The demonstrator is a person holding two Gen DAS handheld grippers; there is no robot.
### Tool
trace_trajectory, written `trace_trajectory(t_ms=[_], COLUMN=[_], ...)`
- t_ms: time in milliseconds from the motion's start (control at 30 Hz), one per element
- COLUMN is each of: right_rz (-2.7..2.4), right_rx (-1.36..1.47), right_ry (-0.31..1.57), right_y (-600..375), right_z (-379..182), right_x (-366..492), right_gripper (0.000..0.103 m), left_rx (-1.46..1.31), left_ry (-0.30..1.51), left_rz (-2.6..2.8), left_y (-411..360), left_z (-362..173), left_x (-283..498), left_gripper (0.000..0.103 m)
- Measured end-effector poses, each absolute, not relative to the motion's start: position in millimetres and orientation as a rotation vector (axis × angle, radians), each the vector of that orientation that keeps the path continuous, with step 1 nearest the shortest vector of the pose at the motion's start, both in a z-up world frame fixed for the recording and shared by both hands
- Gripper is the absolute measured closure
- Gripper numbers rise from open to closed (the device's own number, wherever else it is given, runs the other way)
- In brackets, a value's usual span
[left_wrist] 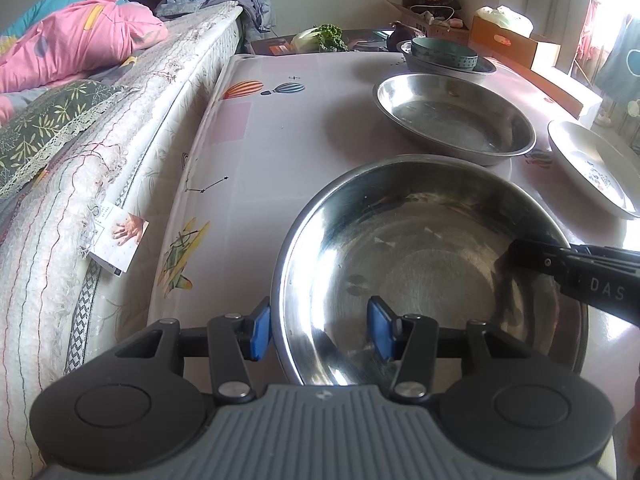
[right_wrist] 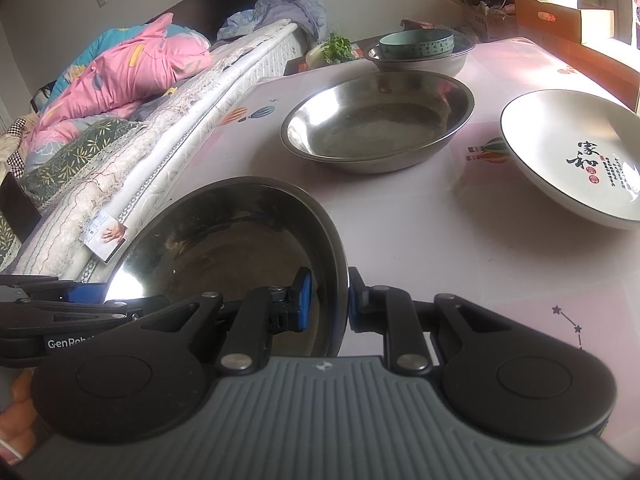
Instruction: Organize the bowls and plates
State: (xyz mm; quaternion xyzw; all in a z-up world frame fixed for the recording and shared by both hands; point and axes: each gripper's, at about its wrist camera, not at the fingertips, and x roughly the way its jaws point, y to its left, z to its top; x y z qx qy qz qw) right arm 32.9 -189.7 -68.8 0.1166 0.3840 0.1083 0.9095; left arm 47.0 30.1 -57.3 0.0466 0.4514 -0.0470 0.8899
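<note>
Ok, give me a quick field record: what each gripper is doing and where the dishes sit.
left gripper: open, jaws straddle near steel bowl rim
right gripper: pads close on the same bowl's rim; grip unclear
second steel bowl: on table, beyond
white plate: right, apart
green bowl: nested in far steel bowl

We are counting three steel bowls (right_wrist: 236, 248) (right_wrist: 378, 118) (right_wrist: 416, 62), one teal bowl (right_wrist: 416, 42), one white plate (right_wrist: 572, 156), and two grippers (left_wrist: 318, 330) (right_wrist: 328, 304).

Daylight pours in from the upper right, blowing out that corner; fisheye curvature bends edges, and soft shadows fall leftward.
</note>
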Motion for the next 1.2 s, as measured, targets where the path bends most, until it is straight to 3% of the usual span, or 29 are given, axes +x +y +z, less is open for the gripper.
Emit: trace_trajectory(t_ms=[1200], right_rz=[0.218], right_rx=[0.252], right_ry=[0.766], right_y=[-194], right_z=[-57], right_x=[36], right_gripper=[0.085], left_rx=[0.099], left_ry=[0.92], left_rz=[-0.103], left_y=[26], left_z=[-42], left_x=[51], left_gripper=[0.053])
